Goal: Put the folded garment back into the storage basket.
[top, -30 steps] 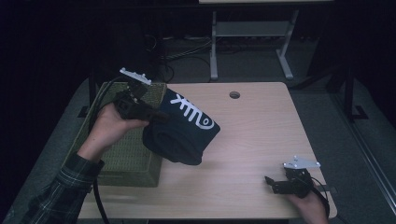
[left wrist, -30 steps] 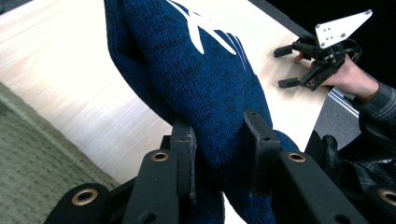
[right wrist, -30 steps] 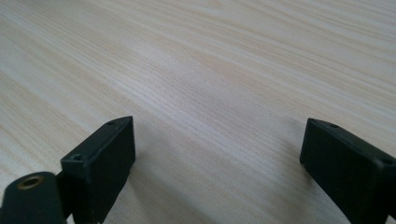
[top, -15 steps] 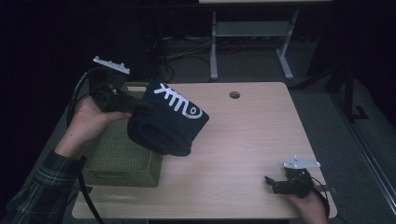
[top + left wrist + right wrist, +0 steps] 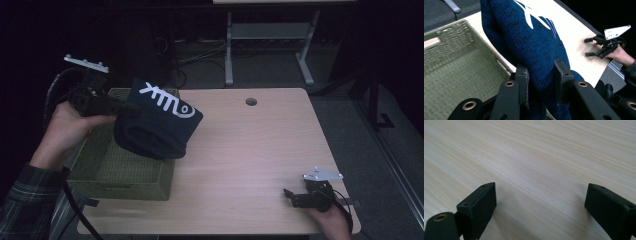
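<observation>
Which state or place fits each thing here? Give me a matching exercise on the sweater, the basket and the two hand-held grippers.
Things:
1. blue sweater
2. green basket
3. left hand-held gripper
4. right hand-held gripper

States:
A. jaws open, nothing between them
B. sits at the table's left edge
C. held up, hanging over the basket's rim
D. clamped on knitted cloth

Pairs: 1-C, 2-B, 3-D, 4-A

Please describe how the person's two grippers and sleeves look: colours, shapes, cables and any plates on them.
Both are black two-jaw tools with flat rectangular pads. The left gripper has brass-coloured rings at its jaw pivots, a pale grey plate on top and a black cable trailing down. The right gripper bears a grey three-cornered plate with small holes. The left sleeve is a dark plaid.
</observation>
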Motion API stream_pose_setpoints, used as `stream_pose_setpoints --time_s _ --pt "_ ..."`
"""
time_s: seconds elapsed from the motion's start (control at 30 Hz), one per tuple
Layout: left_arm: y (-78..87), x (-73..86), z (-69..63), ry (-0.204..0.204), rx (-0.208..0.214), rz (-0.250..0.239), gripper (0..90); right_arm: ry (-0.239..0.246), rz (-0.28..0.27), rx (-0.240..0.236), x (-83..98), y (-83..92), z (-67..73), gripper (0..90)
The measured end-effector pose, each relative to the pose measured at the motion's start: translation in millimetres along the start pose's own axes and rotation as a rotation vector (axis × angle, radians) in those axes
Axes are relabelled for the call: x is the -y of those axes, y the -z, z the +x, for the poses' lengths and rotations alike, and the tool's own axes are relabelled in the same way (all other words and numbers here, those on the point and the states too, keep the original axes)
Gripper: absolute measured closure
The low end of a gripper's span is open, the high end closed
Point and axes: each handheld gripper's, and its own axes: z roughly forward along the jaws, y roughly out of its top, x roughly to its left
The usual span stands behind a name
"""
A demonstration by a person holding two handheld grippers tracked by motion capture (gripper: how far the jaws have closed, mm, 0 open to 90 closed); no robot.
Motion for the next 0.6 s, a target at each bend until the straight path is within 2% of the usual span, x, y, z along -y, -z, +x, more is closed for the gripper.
stream_pose_setpoints --time_s 0.3,0.6 --pt "22.4 15.2 20.7 0.055 -0.043 -0.025 69.4 -0.001 -0.001 0.001 -0.1 -0.2 0.0 10.0" --pt "32.1 30.6 37.0 0.109 -0.069 -0.027 69.4 -0.001 -0.001 0.002 -0.2 -0.3 -0.1 10.0"
